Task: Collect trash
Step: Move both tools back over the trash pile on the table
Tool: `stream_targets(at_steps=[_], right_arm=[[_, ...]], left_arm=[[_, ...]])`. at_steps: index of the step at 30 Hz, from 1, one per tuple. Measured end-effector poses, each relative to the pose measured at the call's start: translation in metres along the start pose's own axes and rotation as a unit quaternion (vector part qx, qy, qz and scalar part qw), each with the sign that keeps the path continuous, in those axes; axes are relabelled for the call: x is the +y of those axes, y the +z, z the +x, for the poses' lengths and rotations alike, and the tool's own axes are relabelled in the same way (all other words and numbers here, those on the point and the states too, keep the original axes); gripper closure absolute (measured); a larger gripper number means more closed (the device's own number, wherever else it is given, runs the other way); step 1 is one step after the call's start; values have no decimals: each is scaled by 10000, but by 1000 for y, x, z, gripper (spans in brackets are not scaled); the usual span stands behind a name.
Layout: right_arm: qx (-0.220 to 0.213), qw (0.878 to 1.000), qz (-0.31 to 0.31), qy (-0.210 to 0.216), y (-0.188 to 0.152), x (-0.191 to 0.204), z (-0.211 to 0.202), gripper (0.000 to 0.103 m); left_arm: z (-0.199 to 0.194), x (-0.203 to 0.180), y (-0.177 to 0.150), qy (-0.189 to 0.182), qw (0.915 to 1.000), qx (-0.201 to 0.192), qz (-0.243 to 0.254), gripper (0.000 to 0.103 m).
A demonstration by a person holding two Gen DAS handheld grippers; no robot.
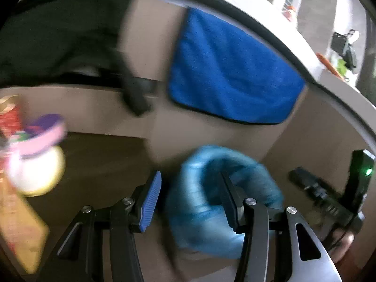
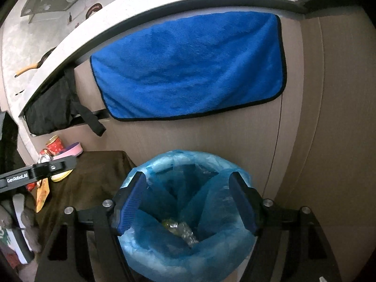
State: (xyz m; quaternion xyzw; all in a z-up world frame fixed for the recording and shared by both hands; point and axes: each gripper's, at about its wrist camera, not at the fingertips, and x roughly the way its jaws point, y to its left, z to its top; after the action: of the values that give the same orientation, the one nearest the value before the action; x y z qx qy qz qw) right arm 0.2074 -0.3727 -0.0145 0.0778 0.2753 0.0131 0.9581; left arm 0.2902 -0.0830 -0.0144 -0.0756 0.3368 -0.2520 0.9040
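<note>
Over the blue-lined bin — right claw open, empty

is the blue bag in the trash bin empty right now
No, the blue bag lining the bin already holds crumpled clear plastic trash at its bottom.

A: From my seat, I see a blue towel draped from the worktop edge, filling twelve o'clock in the right wrist view.

B: And at nine?

A: I get a black bag hanging under that edge, one strap dangling. Below it, around eight o'clock, a red tin stands beside something pink and purple I can't identify.

B: Behind the towel?

A: A beige cabinet front. My left view is too blurred to add more.
</note>
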Motion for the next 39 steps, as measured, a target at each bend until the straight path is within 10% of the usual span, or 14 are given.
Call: stream_targets(at_steps=[9,17,25,39], right_arm=[[46,9964,-627,571,3,81,4,33],[360,9847,-1284,1120,-5,177,30,33],[854,9646,-1741,1785,-19,268,62,33],[1806,9231,-2668,2098,-45,390,150,33]], left_arm=[[-94,105,-21,1234,9910,-419,-320,52],[-166,238,-38,2319,9599,-969,-1243,45],[-162,333,-52,2054,9492,-712,-2275,45],[-204,309,-70,1888,9456,-1833,-1912,44]])
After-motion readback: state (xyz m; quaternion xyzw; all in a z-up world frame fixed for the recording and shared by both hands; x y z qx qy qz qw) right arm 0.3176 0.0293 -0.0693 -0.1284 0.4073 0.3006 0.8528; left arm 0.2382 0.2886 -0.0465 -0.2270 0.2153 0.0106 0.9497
